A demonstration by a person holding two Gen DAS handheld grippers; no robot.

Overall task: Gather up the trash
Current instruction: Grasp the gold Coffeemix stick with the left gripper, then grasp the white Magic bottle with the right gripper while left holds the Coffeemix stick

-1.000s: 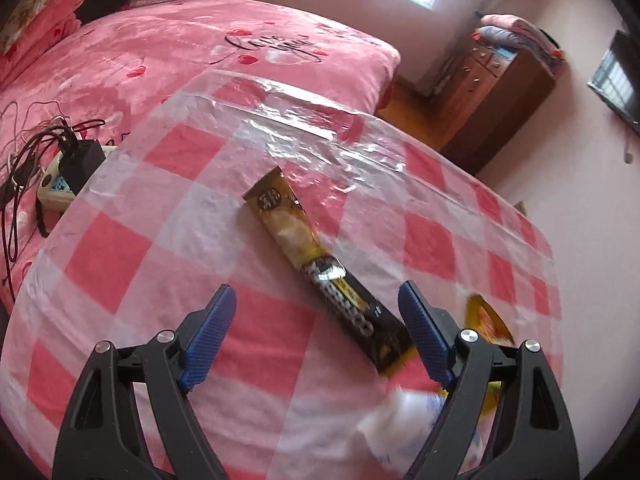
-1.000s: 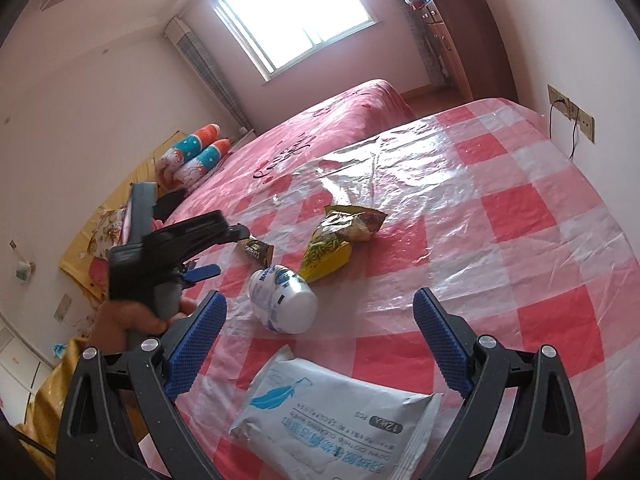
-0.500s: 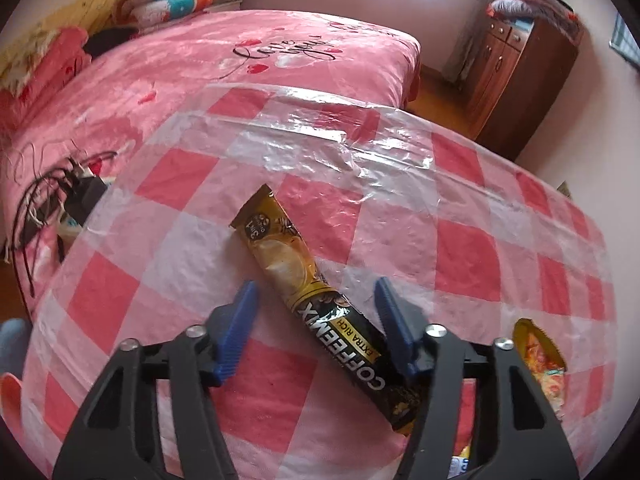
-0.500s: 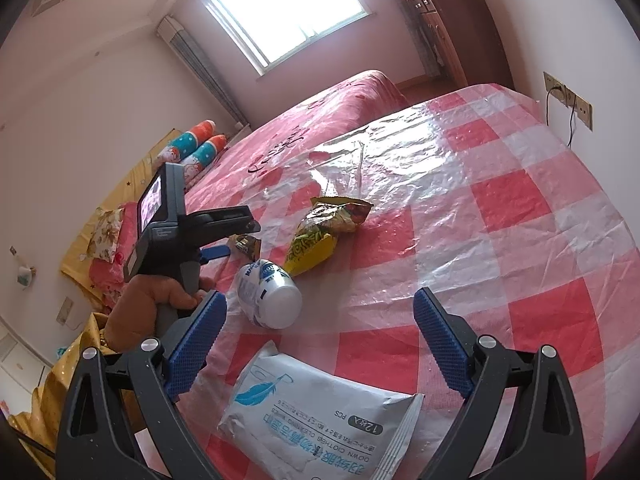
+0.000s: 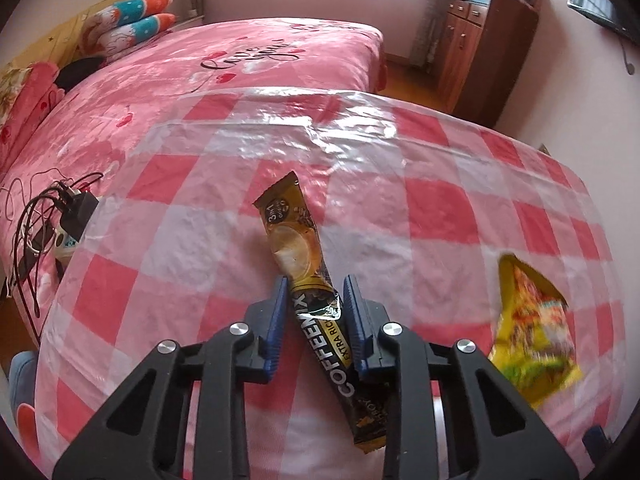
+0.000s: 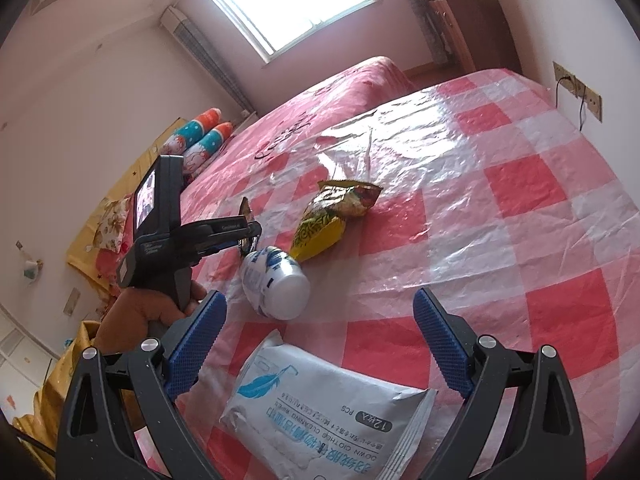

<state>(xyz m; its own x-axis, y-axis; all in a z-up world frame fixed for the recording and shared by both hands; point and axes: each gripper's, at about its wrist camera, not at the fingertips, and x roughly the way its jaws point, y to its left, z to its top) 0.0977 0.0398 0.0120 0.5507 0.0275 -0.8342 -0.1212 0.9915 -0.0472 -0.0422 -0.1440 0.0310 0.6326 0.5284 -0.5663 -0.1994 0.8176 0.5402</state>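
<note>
Left gripper [image 5: 314,312] nearly closed around Coffeemix sachet [image 5: 316,292] lying on checked tablecloth [image 5: 440,208], pads not visibly pinching; right gripper [image 6: 320,340] wide apart over wipes pack [image 6: 320,404]; sachet light, thin, slippery, best pinched mid-length

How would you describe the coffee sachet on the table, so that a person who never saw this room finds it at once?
Start at the table with the red and white checked cloth, beside the pink bed. Between the blue fingers of the left gripper lies the coffee sachet. It alone is long and narrow, gold and black; the snack bag is wide and yellow.
</note>
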